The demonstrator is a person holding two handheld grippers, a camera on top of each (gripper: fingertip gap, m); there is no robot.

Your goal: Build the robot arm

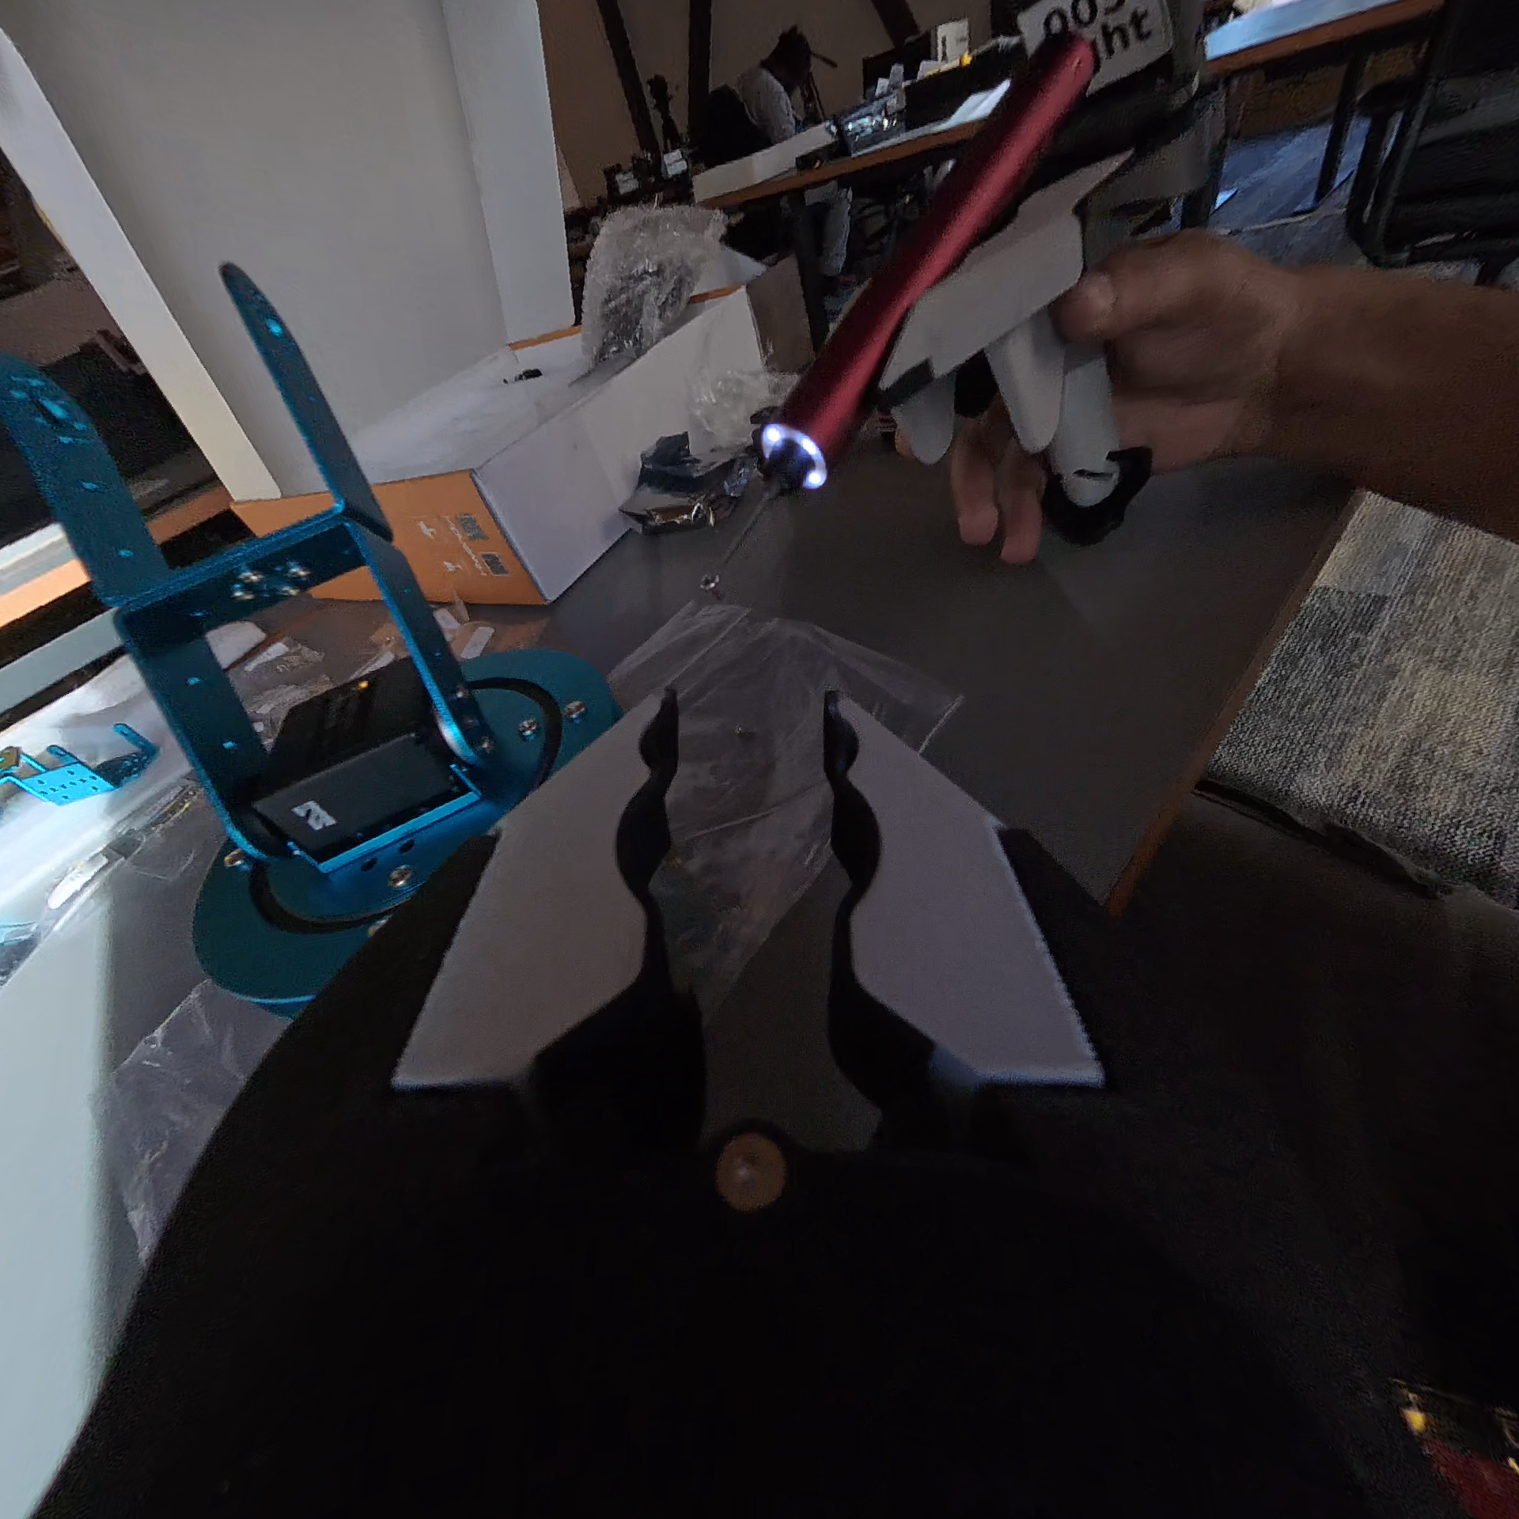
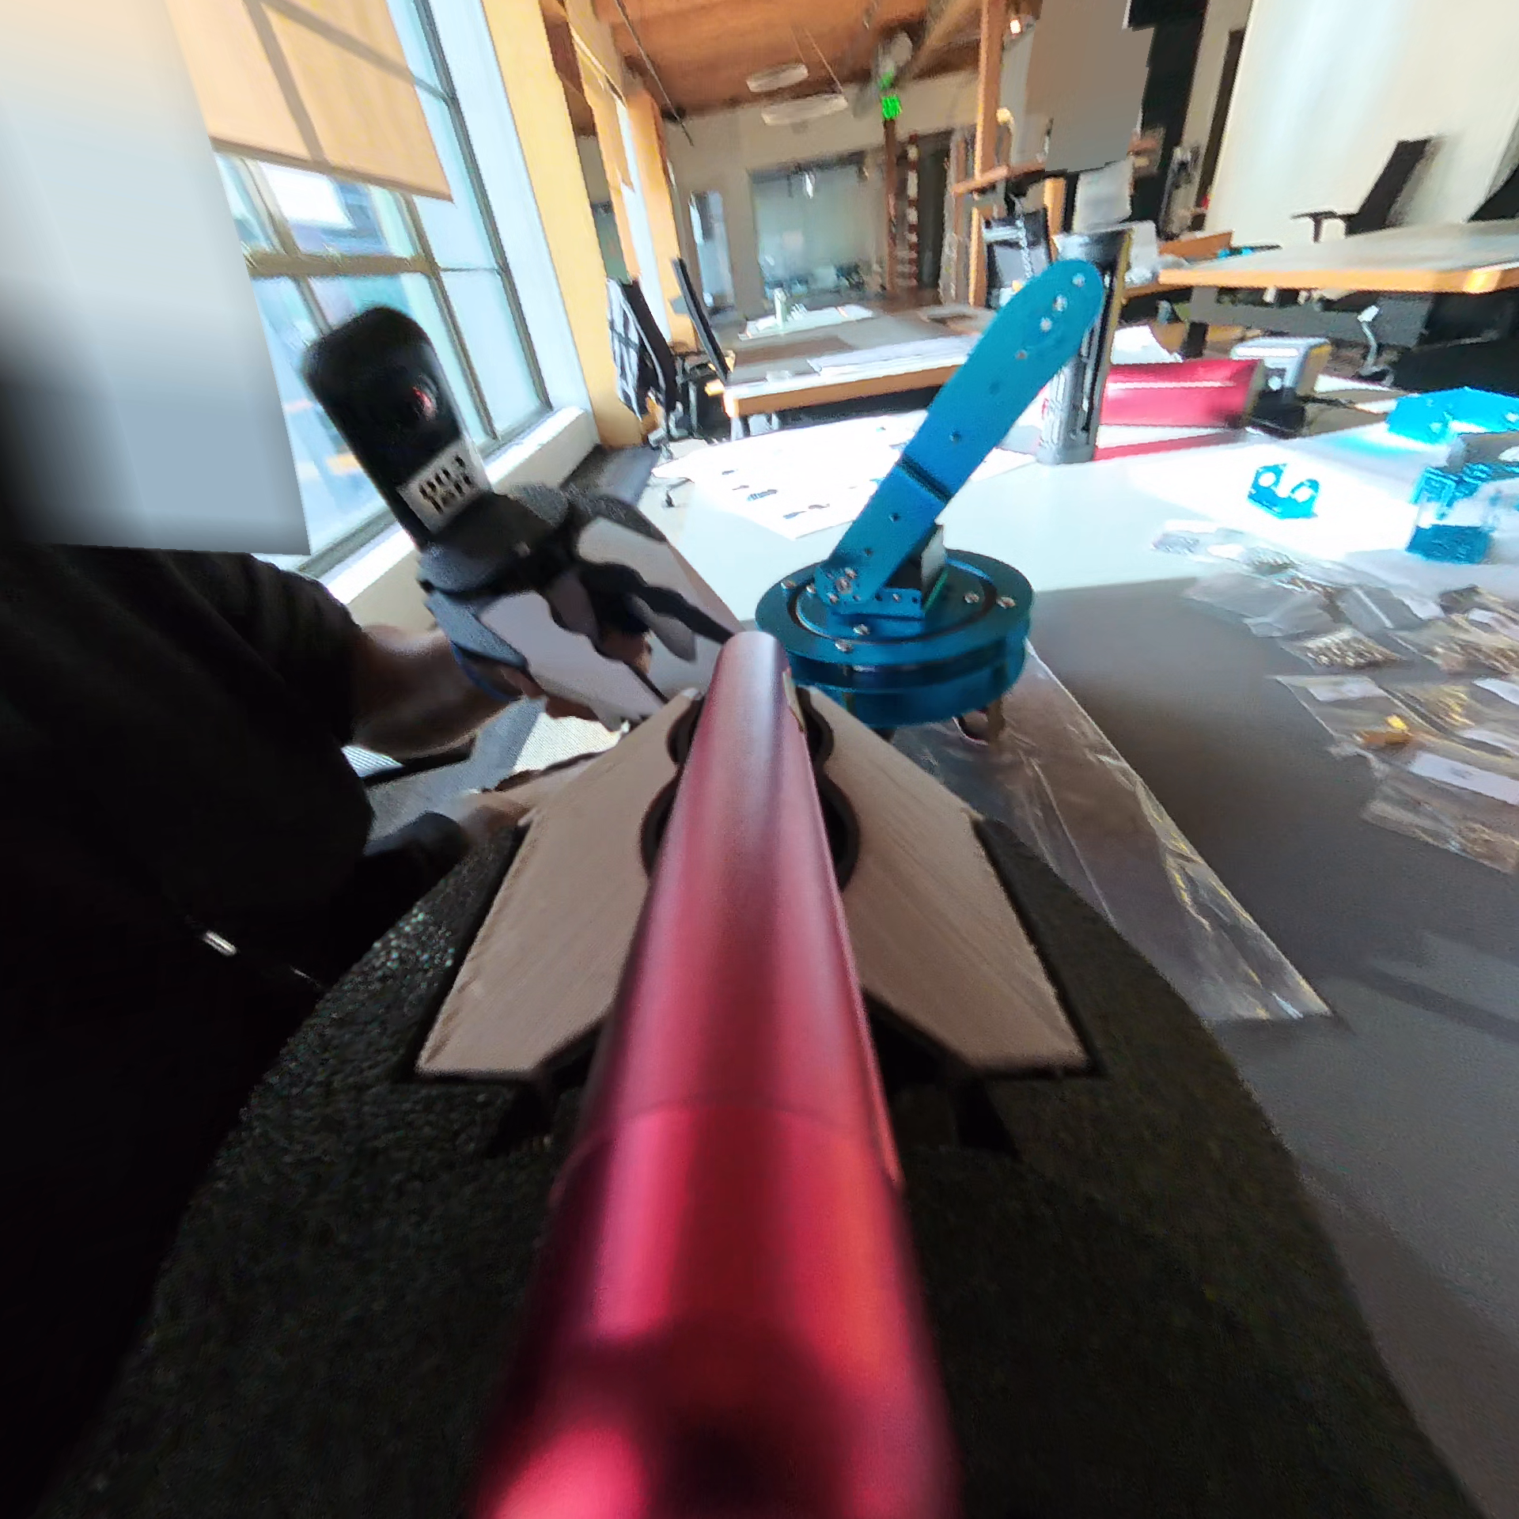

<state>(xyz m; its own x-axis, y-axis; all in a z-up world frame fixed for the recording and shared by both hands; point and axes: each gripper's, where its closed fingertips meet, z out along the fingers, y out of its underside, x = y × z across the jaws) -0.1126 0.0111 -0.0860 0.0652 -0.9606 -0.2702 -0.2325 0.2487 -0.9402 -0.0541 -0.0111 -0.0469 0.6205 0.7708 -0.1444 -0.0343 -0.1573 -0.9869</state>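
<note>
Red anodised metal fills the right gripper (image 2: 744,707): its fingers clamp an electric screwdriver (image 1: 929,263), whose lit tip hangs above a small screw (image 1: 708,582) on the grey table (image 1: 1027,641). The left gripper (image 1: 750,723) is parted narrowly and holds nothing, over a clear plastic bag (image 1: 781,657). Just beside it on its left stands a blue bracket assembly (image 1: 329,699). The table edge (image 1: 1216,740) runs close on the right, with open grey surface between.
</note>
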